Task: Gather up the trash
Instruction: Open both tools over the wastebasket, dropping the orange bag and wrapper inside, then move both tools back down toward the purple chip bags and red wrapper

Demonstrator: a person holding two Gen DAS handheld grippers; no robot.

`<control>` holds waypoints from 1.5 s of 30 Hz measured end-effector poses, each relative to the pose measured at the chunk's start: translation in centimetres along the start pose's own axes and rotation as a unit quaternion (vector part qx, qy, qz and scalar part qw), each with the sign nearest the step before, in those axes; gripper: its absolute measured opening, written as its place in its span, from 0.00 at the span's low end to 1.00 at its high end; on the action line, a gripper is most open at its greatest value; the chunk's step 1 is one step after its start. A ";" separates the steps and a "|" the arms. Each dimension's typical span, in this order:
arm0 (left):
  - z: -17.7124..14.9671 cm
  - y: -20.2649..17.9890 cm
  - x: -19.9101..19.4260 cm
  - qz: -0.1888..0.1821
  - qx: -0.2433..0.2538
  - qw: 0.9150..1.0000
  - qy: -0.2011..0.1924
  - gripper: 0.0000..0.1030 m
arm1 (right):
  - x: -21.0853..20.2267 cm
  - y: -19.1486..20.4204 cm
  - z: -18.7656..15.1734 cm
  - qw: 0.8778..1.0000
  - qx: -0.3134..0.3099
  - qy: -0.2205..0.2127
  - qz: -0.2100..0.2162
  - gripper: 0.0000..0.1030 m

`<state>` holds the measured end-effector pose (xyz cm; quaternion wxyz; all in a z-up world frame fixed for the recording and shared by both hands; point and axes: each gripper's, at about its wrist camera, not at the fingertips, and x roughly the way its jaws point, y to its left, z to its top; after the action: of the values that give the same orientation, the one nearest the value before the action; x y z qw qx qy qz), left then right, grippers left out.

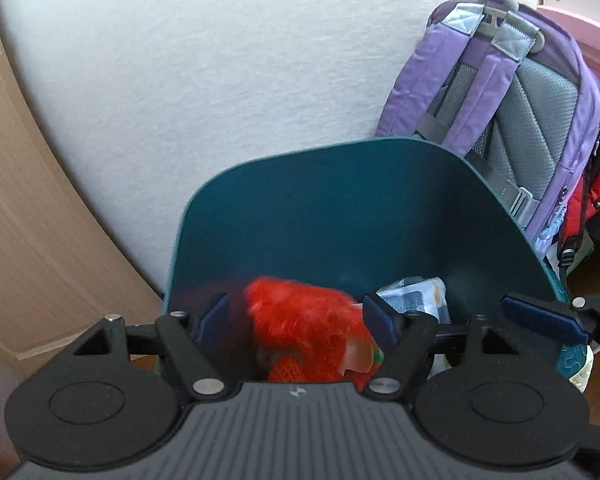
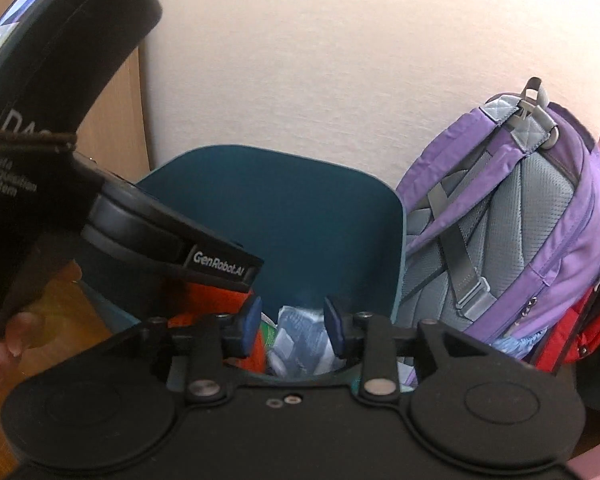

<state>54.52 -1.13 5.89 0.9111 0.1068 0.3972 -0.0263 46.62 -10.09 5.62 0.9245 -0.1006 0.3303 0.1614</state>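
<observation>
hovering over the bin (image 1: 340, 216), both grippers point down into its mouth, which fits dropping trash in rather than picking it up. the left gripper (image 1: 296, 316) has its fingers spread wide with nothing pinched; a blurred red net (image 1: 300, 328) sits between and below them, apparently loose inside the bin near its front wall. the right gripper (image 2: 294, 322) is part open and holds nothing; a pale wrapper (image 2: 300, 340) lies in the bin under its tips, just beside the red net toward the right wall. the bin stands against the wall, a backpack (image 2: 520, 220) touching its right side.
</observation>
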 end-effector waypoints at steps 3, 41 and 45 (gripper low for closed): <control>-0.3 0.2 -1.6 0.001 -0.002 1.000 -0.011 0.72 | -1.2 0.0 0.2 1.000 0.001 -0.006 -0.001 0.36; -16.5 -1.1 -18.6 -0.068 0.037 0.996 -0.044 0.79 | -16.2 4.5 -10.6 0.999 -0.001 -0.018 0.044 0.65; -18.8 -0.5 -16.7 -0.068 0.032 0.997 -0.026 0.79 | -14.7 4.9 -13.0 0.998 0.004 0.003 0.055 0.70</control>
<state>29.50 1.84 5.57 0.9134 0.1082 0.3783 -0.1042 26.57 -12.80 4.78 0.9136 -0.0786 0.3388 0.2105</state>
